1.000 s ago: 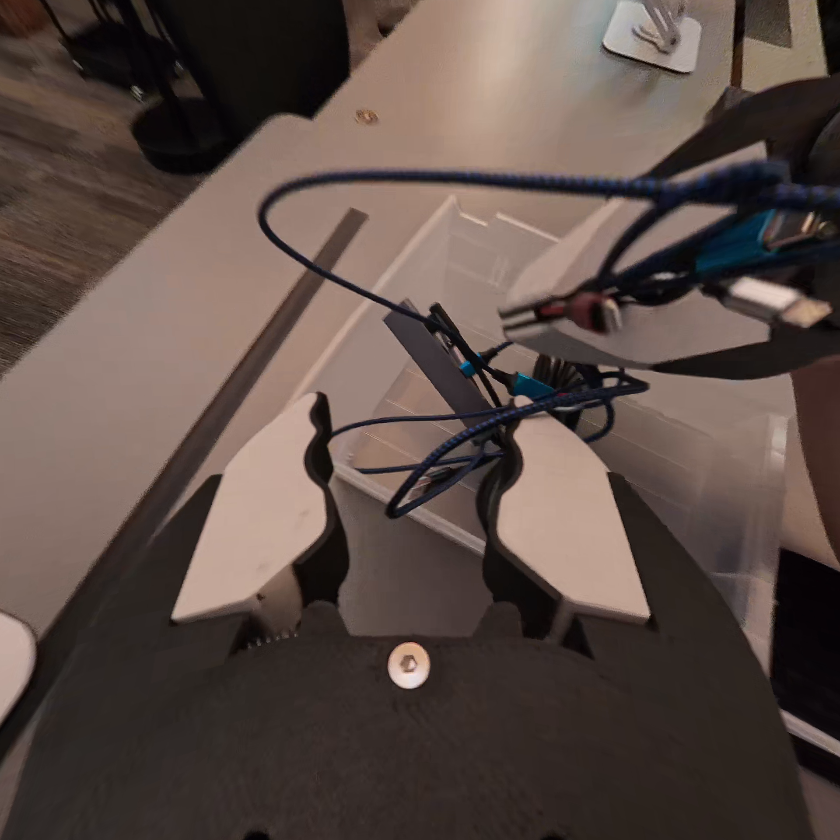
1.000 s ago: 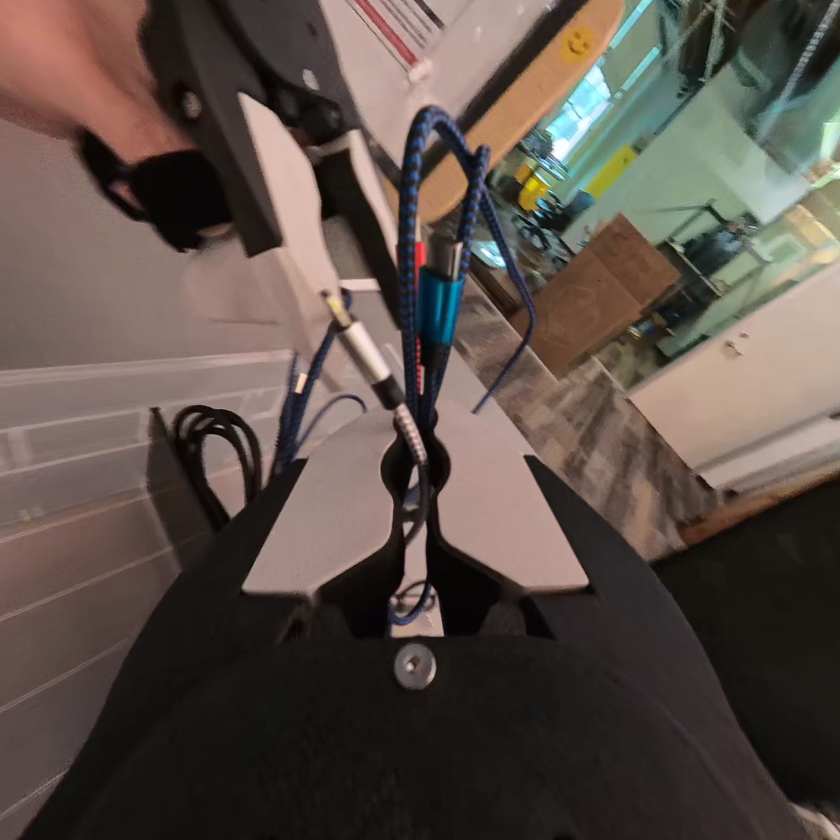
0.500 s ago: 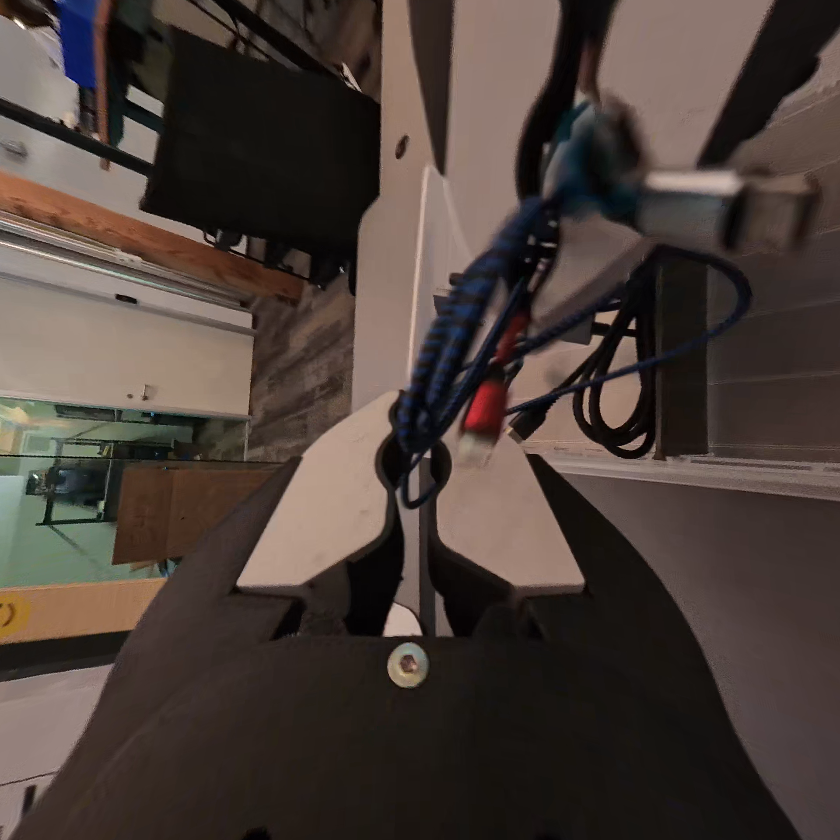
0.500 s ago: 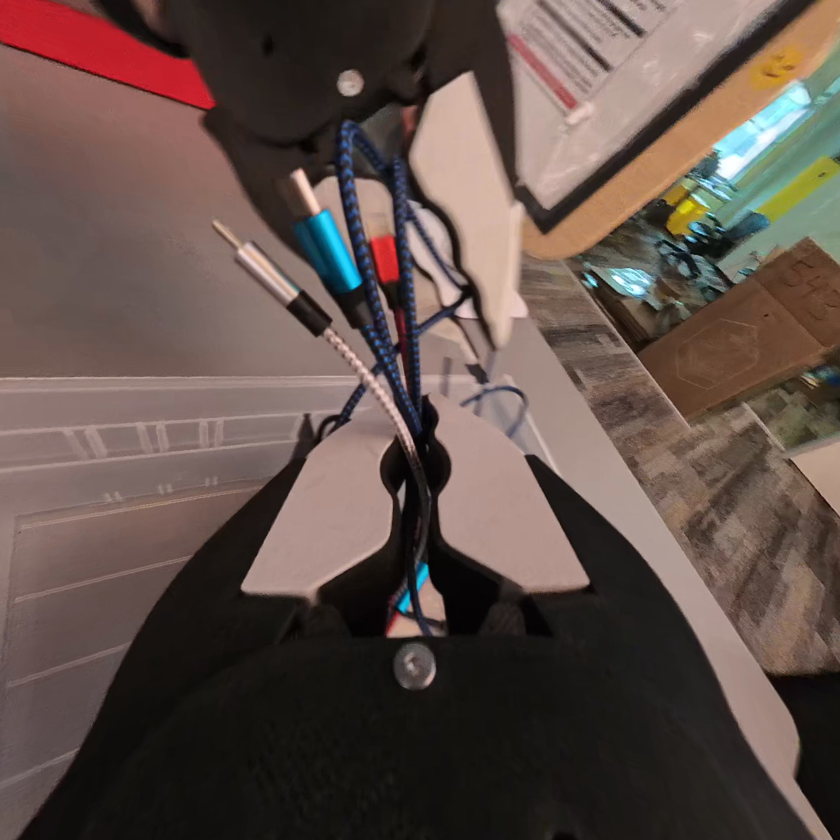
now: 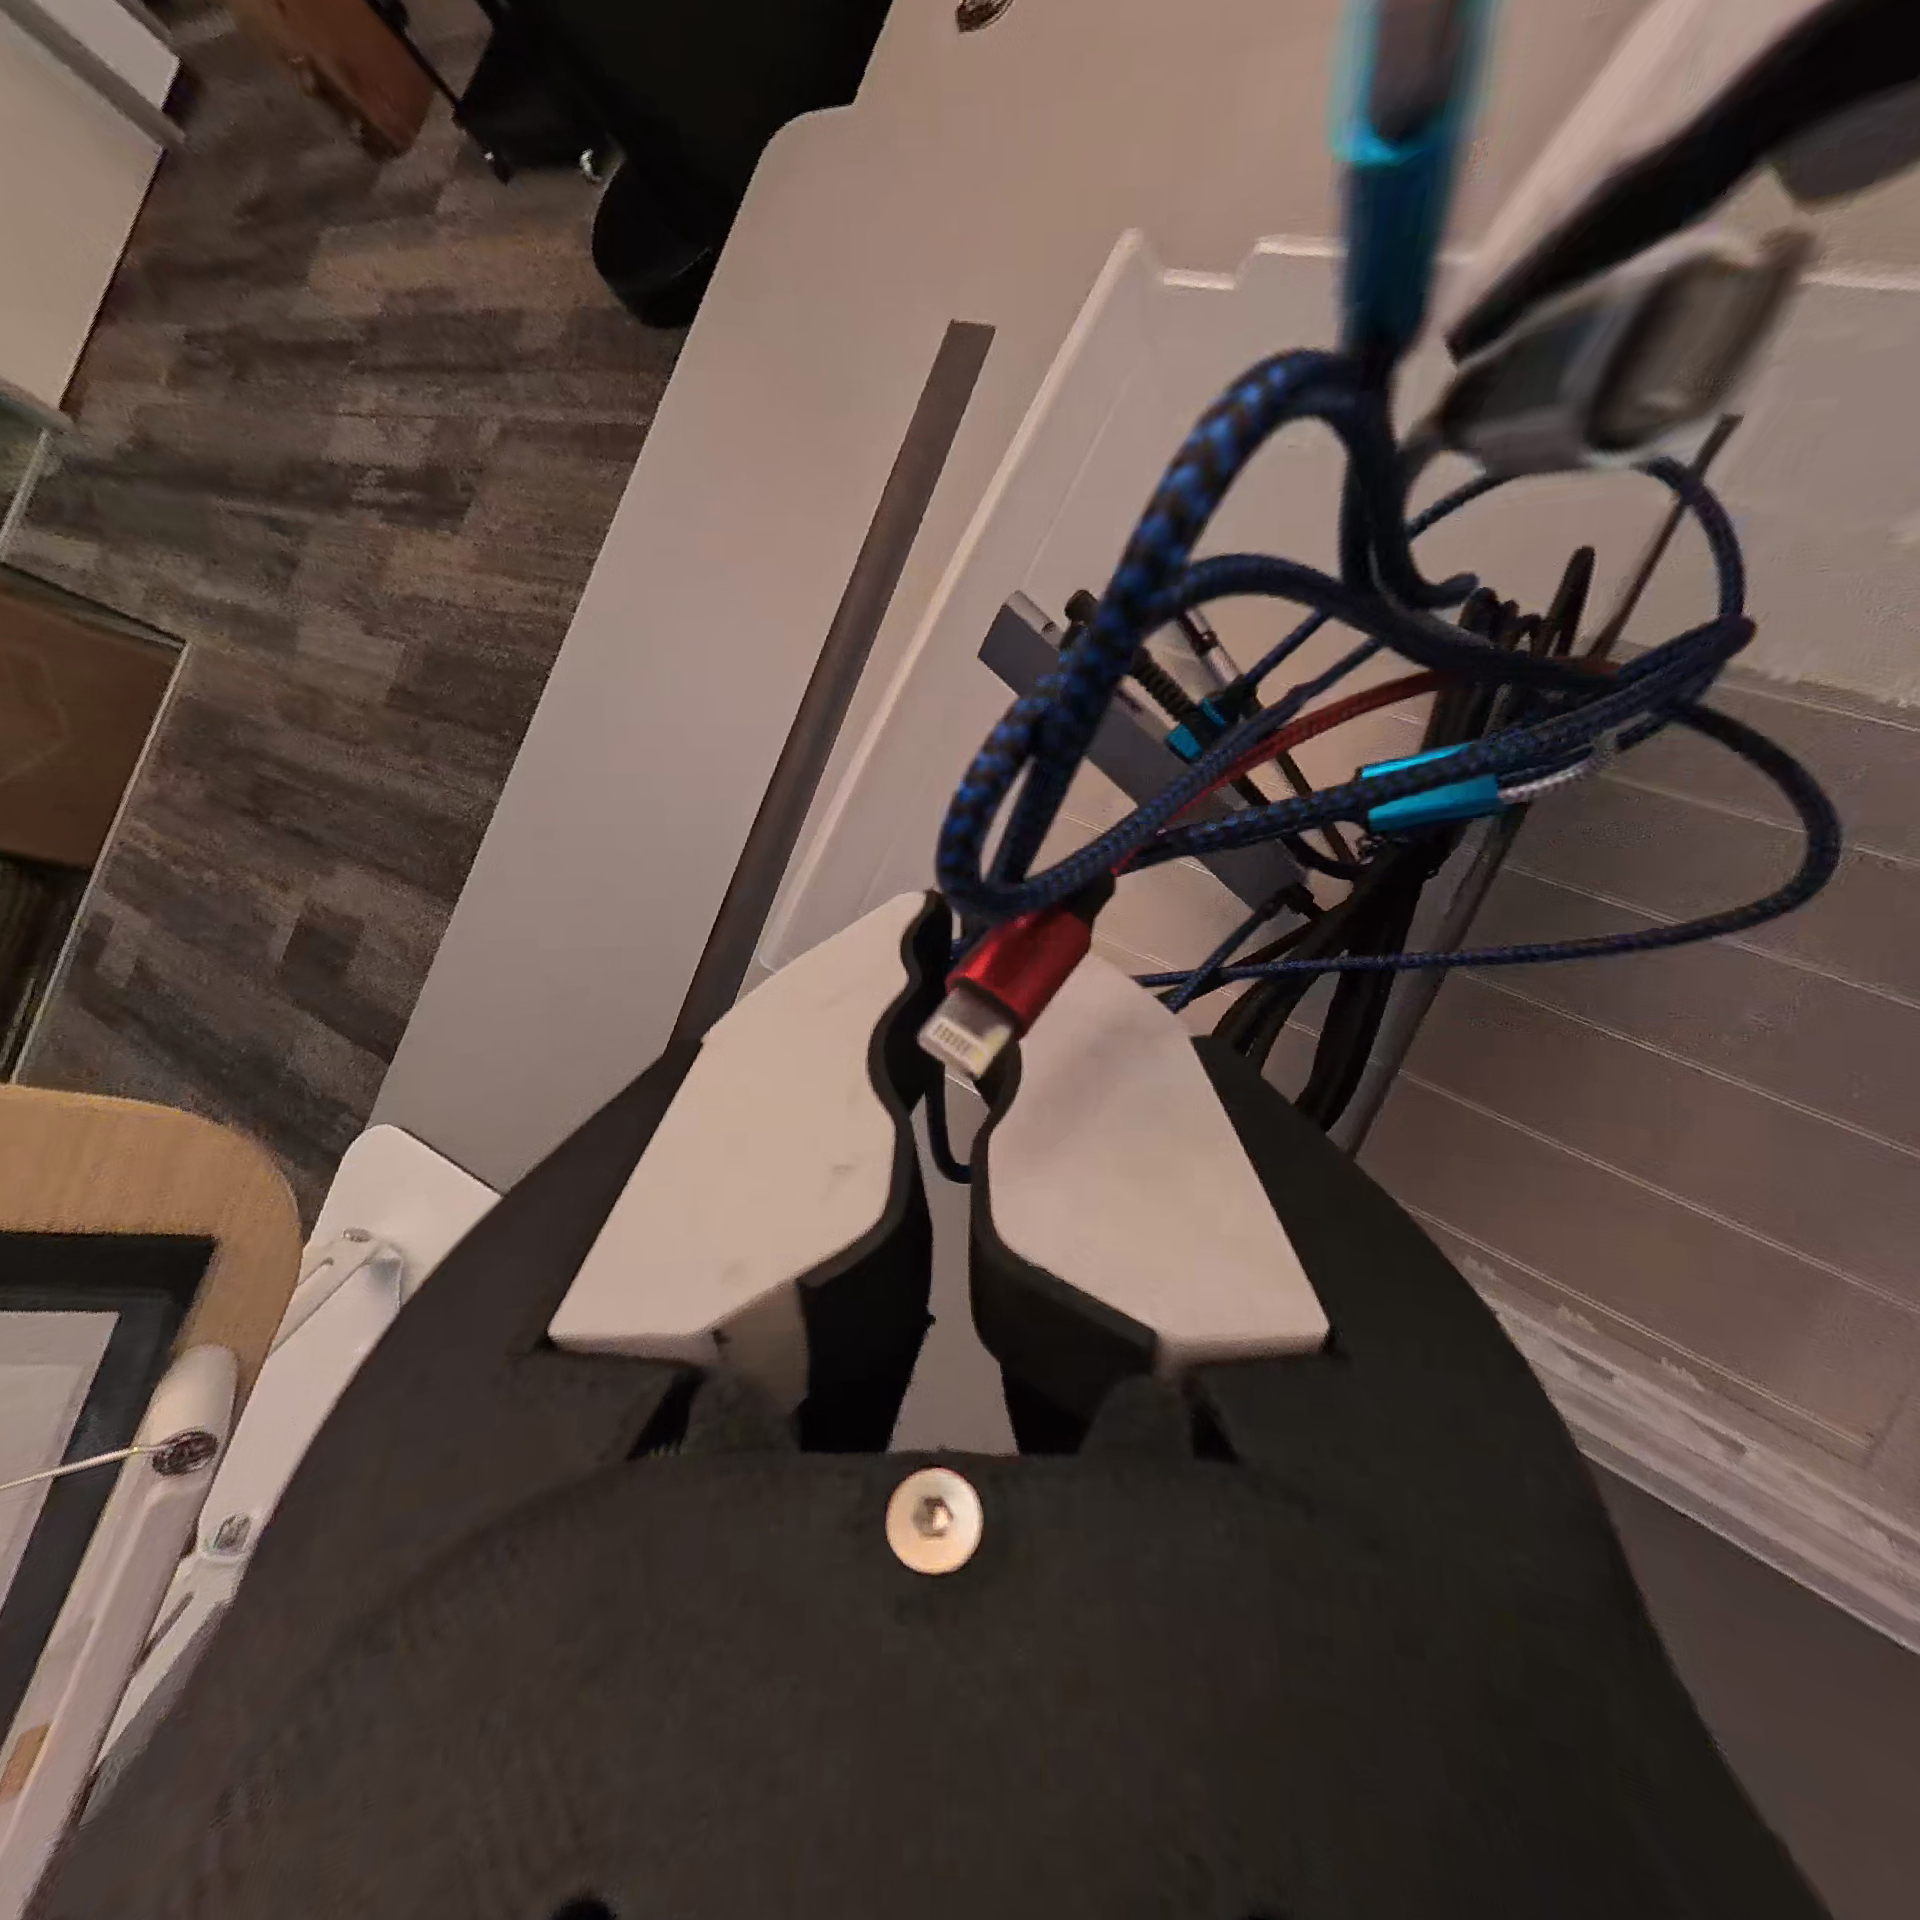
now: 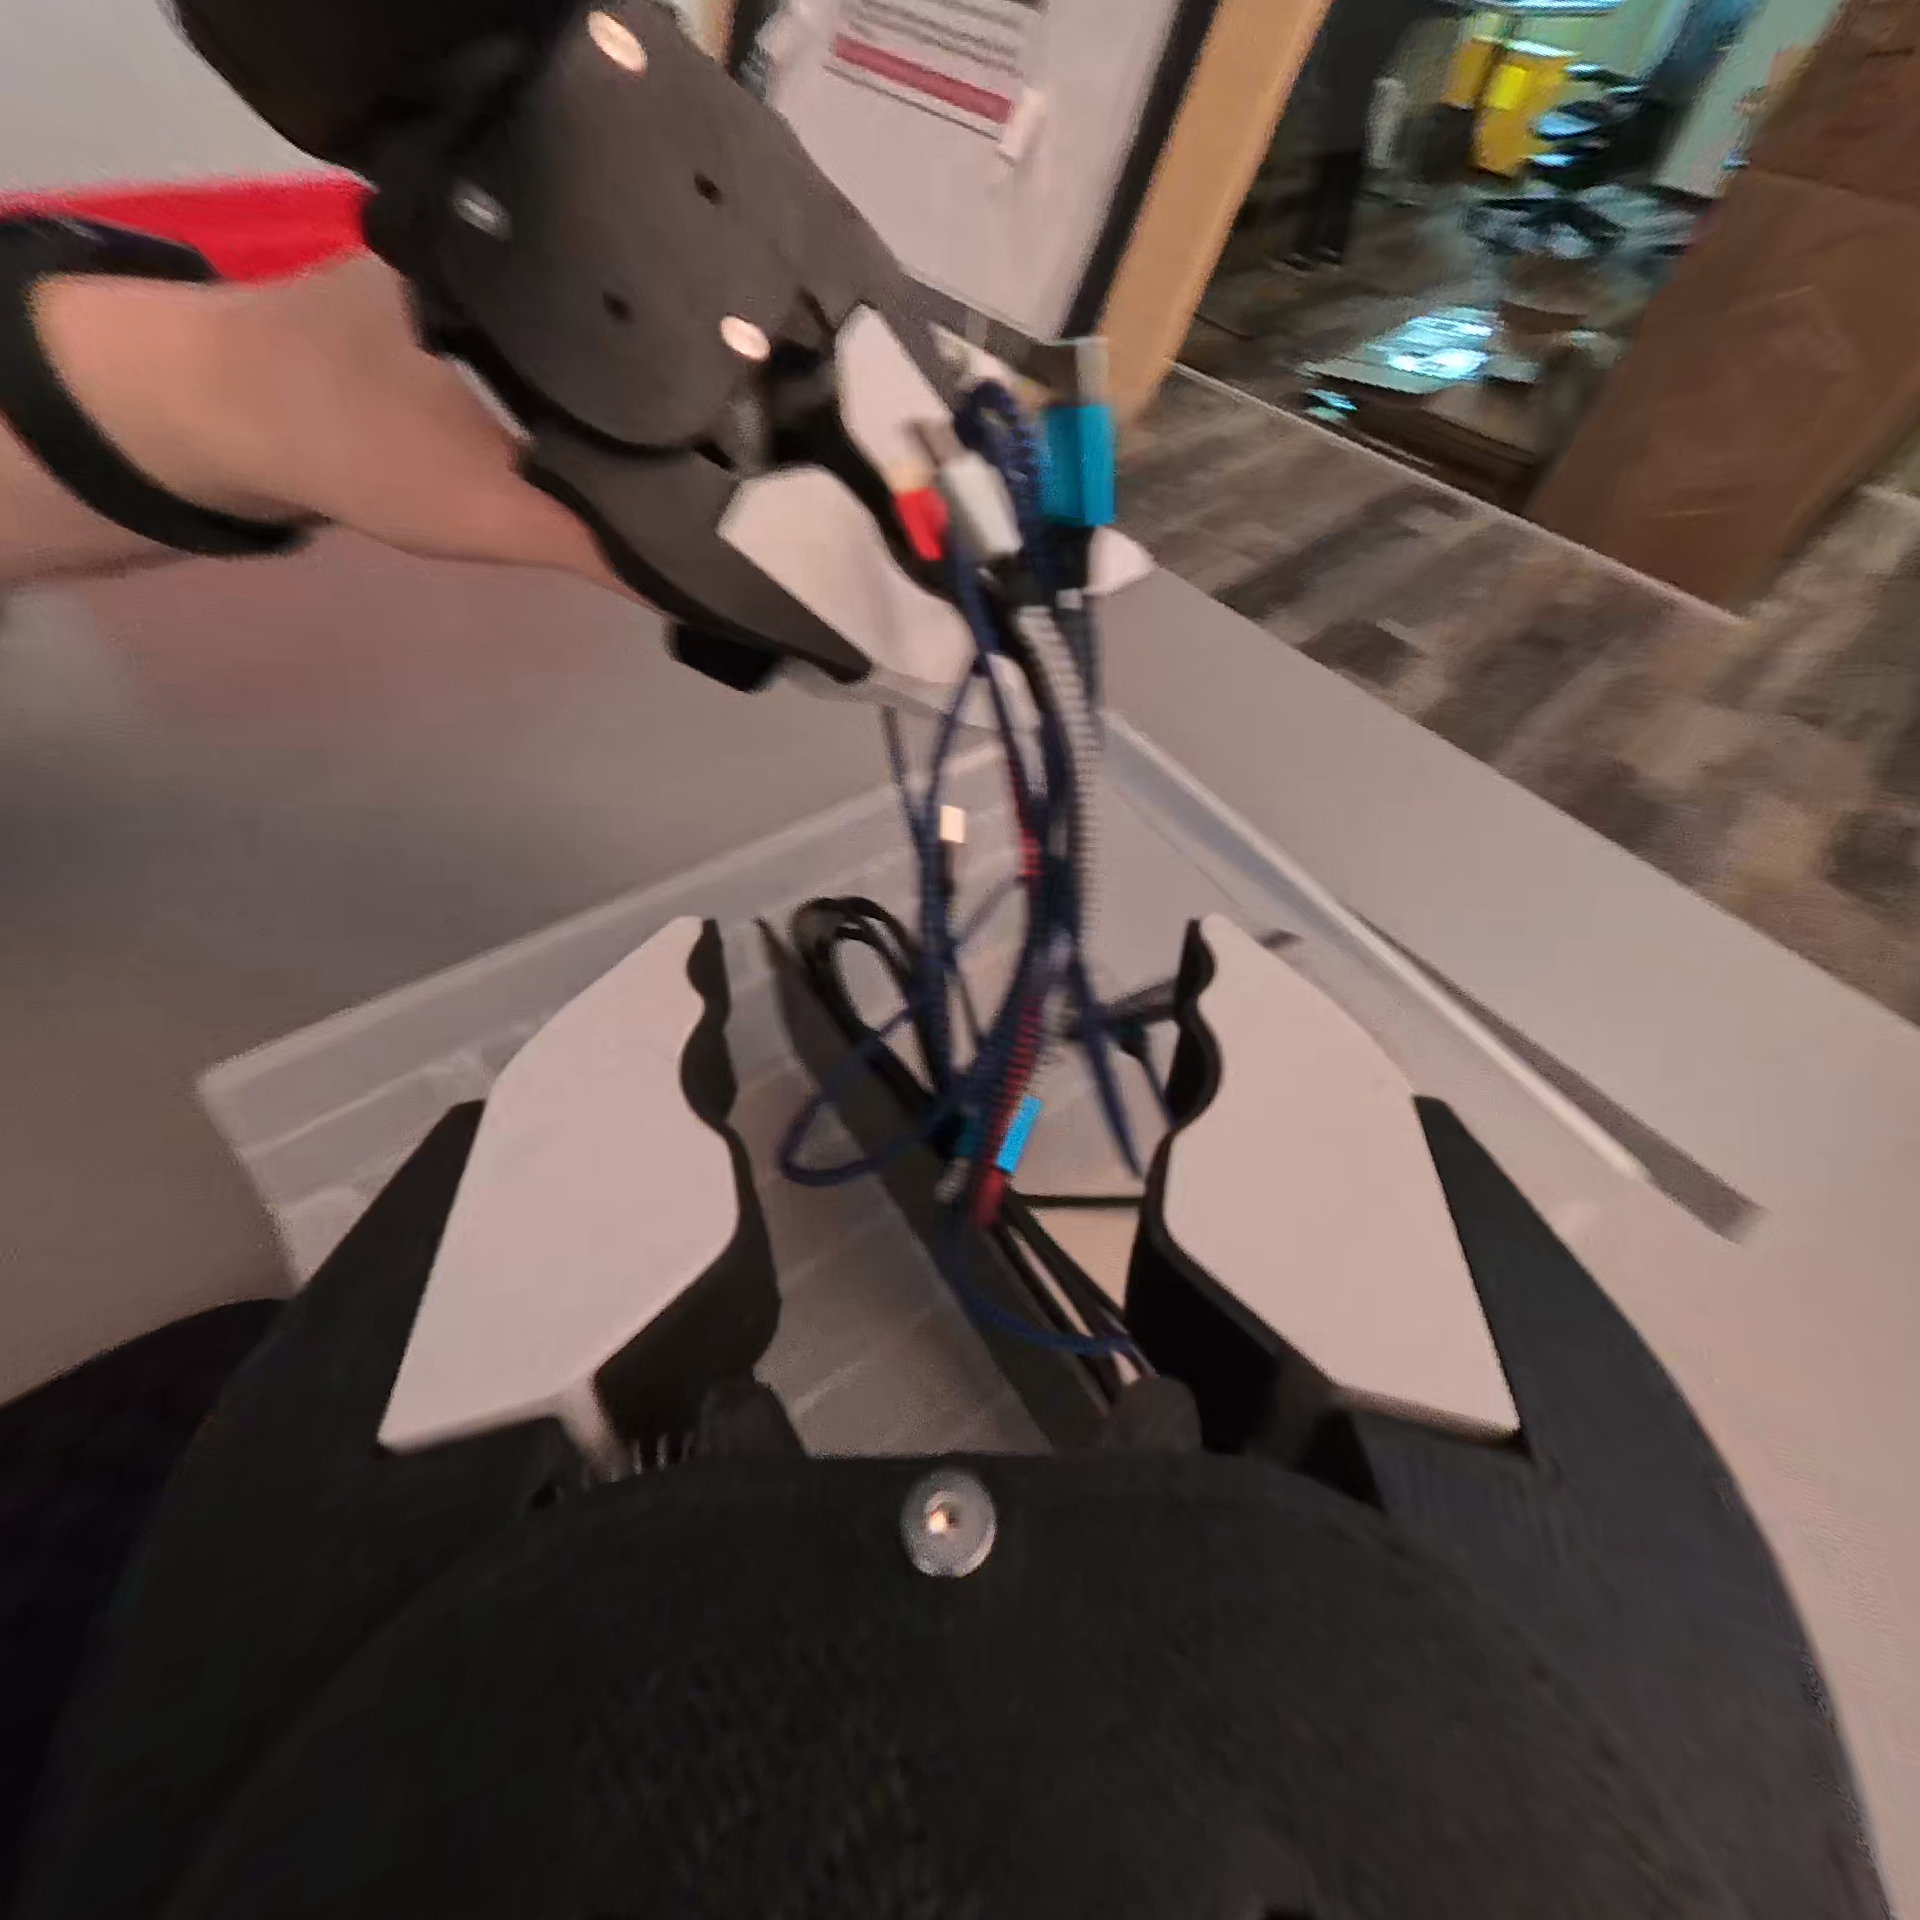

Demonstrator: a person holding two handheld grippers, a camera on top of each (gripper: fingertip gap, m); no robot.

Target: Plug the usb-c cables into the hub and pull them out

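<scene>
Right gripper [image 6: 945,1023], jaws wide apart, empty. Left gripper [image 5: 940,997], jaws nearly closed on the braided cables [image 5: 1049,748]; three plugs, red [image 5: 1023,951], silver and blue, stand above. Beyond, one hub [image 5: 1132,727] in a clear bin [image 5: 1662,1195] on the surface [image 5: 727,520].

From my feed I could make out no writing clearly enough to read. The only thing bearing print was a white sheet [image 6: 925,62] with a red bar and dark lines on the wall, seen in the right wrist view, and it was too blurred. I saw no markings on the cable plugs or the desk [image 5: 665,623].
</scene>
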